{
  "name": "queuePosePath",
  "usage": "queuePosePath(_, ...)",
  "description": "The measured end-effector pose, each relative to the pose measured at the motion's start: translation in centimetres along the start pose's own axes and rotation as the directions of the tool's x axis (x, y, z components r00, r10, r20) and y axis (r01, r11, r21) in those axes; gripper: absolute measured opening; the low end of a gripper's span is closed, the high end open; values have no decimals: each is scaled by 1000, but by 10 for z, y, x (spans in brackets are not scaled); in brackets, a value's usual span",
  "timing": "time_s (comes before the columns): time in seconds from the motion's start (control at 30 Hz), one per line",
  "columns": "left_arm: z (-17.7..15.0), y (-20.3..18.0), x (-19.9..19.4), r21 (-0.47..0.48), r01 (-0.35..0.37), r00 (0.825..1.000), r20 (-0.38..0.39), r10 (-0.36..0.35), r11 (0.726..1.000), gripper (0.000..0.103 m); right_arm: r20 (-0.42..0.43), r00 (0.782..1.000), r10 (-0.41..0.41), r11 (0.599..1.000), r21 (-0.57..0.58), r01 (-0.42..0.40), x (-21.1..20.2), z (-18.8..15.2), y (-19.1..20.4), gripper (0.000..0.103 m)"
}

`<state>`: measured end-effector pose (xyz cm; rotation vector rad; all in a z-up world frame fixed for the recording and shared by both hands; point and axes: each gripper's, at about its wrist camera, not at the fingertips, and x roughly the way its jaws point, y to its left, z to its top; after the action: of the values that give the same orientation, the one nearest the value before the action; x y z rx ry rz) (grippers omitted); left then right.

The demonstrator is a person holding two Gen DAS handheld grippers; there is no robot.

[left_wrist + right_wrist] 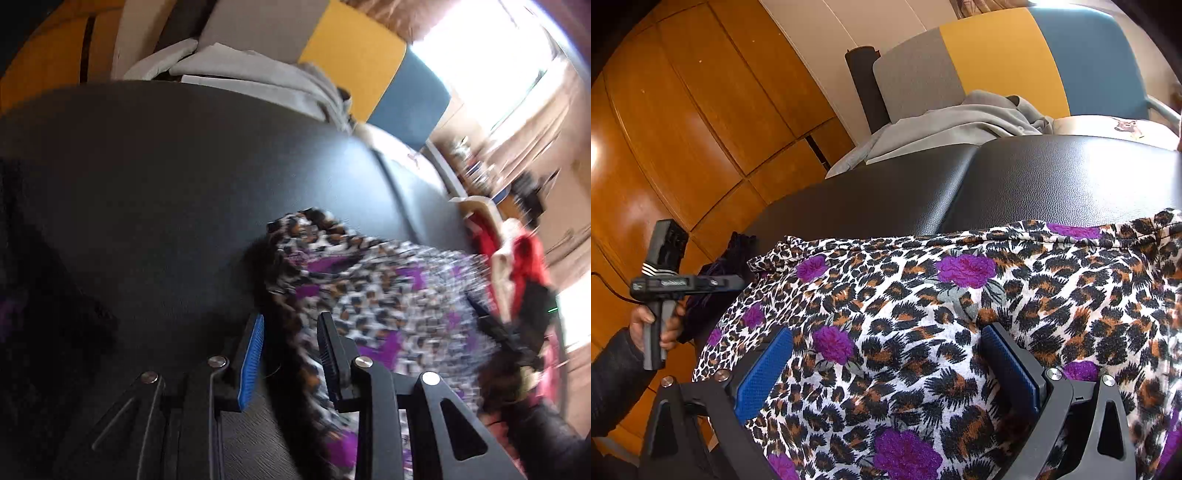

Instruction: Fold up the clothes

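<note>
My right gripper (886, 365) is spread wide over the dress (923, 314), my left gripper (290, 354) is spread too, its view blurry.

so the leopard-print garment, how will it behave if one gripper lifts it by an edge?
Probably floppy: the leopard-print garment lies draped with soft wrinkles over the black padded table, so it should sag and trail rather than hold shape. It looks like thin knit, likely light. The table's smooth leather-like surface may let it slide when pulled.
</note>
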<state>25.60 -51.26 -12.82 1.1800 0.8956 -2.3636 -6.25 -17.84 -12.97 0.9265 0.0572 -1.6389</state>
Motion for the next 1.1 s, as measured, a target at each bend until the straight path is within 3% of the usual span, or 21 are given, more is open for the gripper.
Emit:
queuePosePath(0.07, 6, 0, 7, 17, 3, 1000, -3, -3, 1000, 29, 0, 1000, 1, 1000, 0, -1, 0, 0, 0, 103)
queuePosePath(0.2, 22, 8, 15, -28, 77, 997, 9, -77, 997, 27, 2, 1000, 7, 1000, 3, -7, 0, 1, -1, 103)
queuePosePath(0.23, 25, 8, 15, -37, 88, 996, 21, -87, 995, 15, 2, 1000, 8, 1000, 4, -8, -1, 1, -1, 103)
queuePosePath(0.3, 33, 9, 10, -66, 95, 993, 71, -90, 993, 3, 2, 1000, 9, 1000, 4, -9, -1, 1, -1, 103)
queuePosePath(0.33, 35, 11, 7, -87, 109, 990, 98, -100, 990, 4, 3, 1000, 8, 1000, 3, -8, -1, 1, -1, 103)
queuePosePath(0.4, 40, 19, 14, -125, 55, 993, 106, -42, 991, 4, 2, 1000, 6, 1000, 0, -6, -1, 0, -1, 103)
queuePosePath(0.53, 41, 16, 47, -105, -45, 999, 6, 46, 993, 6, -2, 1000, -3, 1000, -8, 3, 0, 0, 1, 103)
queuePosePath(0.63, 37, 10, 35, -150, -32, 999, 23, 36, 988, 16, -3, 1000, -9, 1000, -13, 9, 0, 0, 3, 103)
queuePosePath(0.73, 26, 6, 8, -247, -40, 993, 101, 67, 968, 21, -1, 1000, -2, 1000, -6, 2, -1, 0, 3, 103)
queuePosePath(0.8, 8, -5, -5, -292, 51, 987, 158, -5, 955, 26, -1, 1000, 2, 1000, -1, -2, -1, 1, 2, 103)
queuePosePath(0.93, -32, -51, 1, -228, 139, 985, 128, -112, 964, 26, -26, 1000, 7, 997, 72, -5, -18, 5, 0, 103)
queuePosePath(1.0, -48, -75, 10, -173, 149, 987, 92, -135, 974, 26, -7, 999, 44, 988, 146, -42, -50, 5, -4, 103)
queuePosePath(1.1, -63, -93, 19, -107, 139, 989, 57, -134, 985, 26, 42, 999, 19, 985, 171, -26, -108, -10, -10, 103)
